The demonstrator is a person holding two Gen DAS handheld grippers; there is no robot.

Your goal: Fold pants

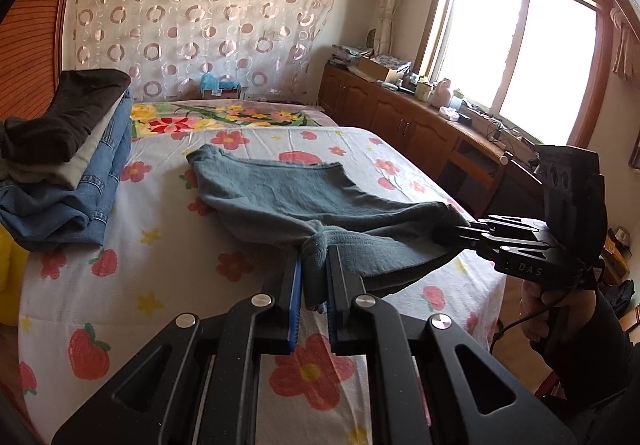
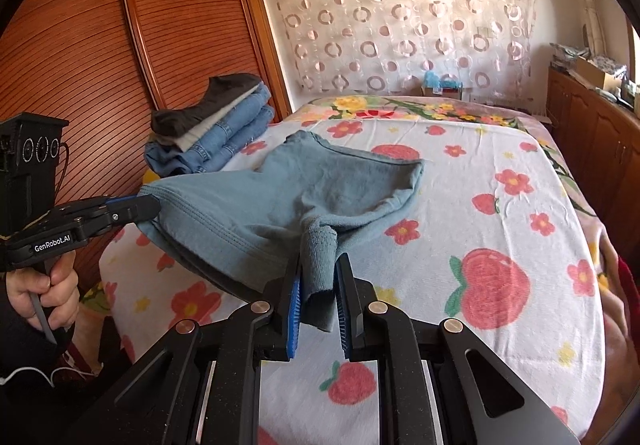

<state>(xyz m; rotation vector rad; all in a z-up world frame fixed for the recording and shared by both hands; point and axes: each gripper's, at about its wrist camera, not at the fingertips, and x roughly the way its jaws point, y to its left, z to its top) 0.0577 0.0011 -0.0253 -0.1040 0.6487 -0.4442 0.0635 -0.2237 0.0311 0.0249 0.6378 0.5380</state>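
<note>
Both grippers clamp the grey-blue pants (image 1: 304, 197): the left gripper (image 1: 314, 265) and right gripper (image 2: 318, 269) each have jaws closed on bunched fabric, lifting the near edge while the rest lies mid-frame on the floral bed (image 1: 140, 285).

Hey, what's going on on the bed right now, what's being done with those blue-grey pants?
A person is folding clothes with a pair of hand-held tongs. The left tongs and the right tongs are each shut on a bunched bit of the near edge of the blue-grey pants, lifting that edge while the far part lies on the flowered bedsheet. A stack of folded clothes, jeans with darker pieces on top, sits on the bed's left side near the wooden wardrobe.
</note>
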